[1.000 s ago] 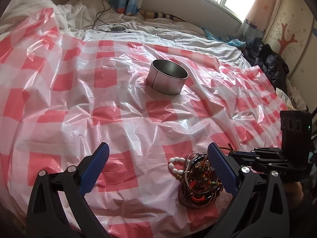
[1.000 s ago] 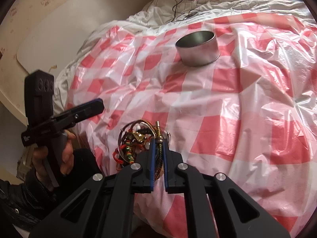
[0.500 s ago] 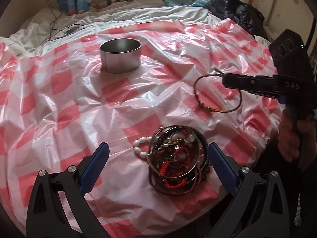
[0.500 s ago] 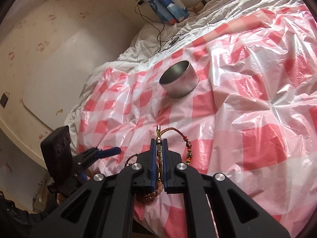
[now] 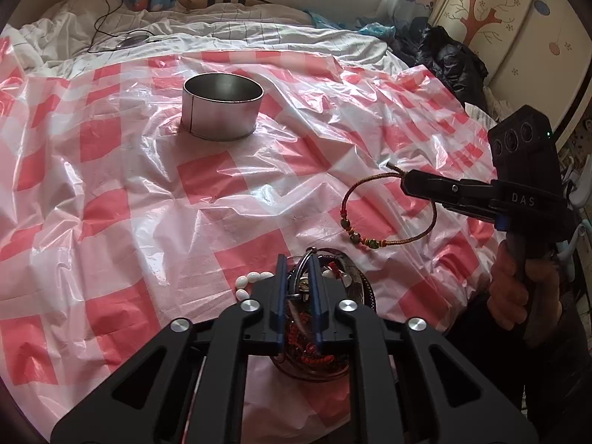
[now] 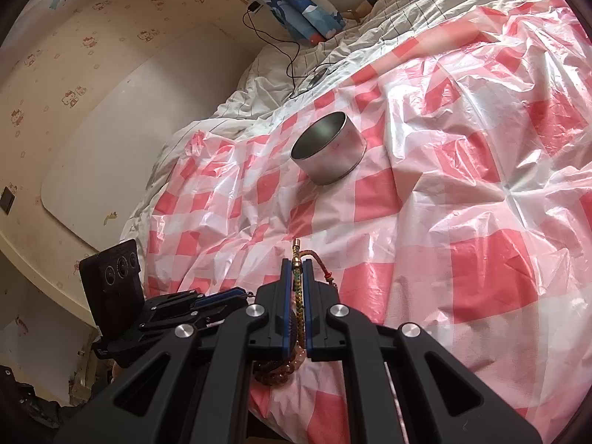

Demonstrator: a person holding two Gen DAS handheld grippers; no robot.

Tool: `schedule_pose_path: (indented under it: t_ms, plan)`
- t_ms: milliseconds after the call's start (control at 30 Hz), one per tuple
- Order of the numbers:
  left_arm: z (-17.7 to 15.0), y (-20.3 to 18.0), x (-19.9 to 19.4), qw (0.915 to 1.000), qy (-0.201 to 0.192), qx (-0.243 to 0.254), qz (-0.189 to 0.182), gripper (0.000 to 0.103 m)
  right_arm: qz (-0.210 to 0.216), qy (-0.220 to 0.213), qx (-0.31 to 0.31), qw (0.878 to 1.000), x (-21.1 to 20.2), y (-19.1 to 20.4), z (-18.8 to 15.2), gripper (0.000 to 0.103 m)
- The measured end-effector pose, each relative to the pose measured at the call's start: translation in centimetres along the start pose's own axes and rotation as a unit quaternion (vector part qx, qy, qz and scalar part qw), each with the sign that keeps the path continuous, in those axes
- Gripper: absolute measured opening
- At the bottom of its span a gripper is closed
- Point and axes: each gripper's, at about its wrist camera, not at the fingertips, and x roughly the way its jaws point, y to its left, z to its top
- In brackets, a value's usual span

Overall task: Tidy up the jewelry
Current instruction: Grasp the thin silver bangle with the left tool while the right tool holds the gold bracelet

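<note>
While the right hand-held gripper (image 6: 298, 264) is clenched on a red cord bracelet (image 5: 386, 211), the loop hangs clear of the red-and-white checked plastic sheet (image 5: 148, 199) spread over the bed, its plane roughly upright and its long axis running from the pinched metal-tipped cord end at upper right down to the beaded section at lower left. In the right wrist view the cord tip projects straight forward past the fingertips, toward the round metal tin (image 5: 222, 105). That tin stands upright and open-mouthed on the sheet, well apart from the bracelet. The left hand-held gripper (image 5: 298, 264) is nearly shut around a metal bangle in the jewelry pile (image 5: 351, 288) at the near edge of the sheet; white beads lie just beside it. Legible lettering: "DAS" on the right gripper body.
</note>
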Motion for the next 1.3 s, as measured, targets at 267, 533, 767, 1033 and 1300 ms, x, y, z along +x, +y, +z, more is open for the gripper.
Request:
schedule_pose_path:
  t_ms: [267,533,767,1033,1300]
  plan:
    - [0.5,1.7,-2.6,0.995,-0.061,-0.043,-0.066,0.006,0.017,-0.009,0.013,1.0,-0.4,-0.5,0.2,0.006]
    - [0.6,2.7,-3.5,0.9901,-0.083,-0.07,-0.088,0.004,0.048,-0.024,0.023,0.998,-0.8,-0.3,0.5,0.006]
    - [0.7,4.3,-4.6,0.9791,-0.123,-0.104,-0.125,0.0,0.067,-0.035,0.02,0.997,-0.5,0.4,0.9,0.006]
    - [1.0,3.5,-2.7,0.99,-0.071,-0.084,-0.088,0.001,0.063,-0.029,0.018,0.997,-0.2,0.7,1.0,0.006]
    - [1.1,4.5,0.3,0.9939,0.01,-0.091,-0.062,0.061,0.066,-0.03,0.026,0.997,-0.4,0.3,0.9,0.007]
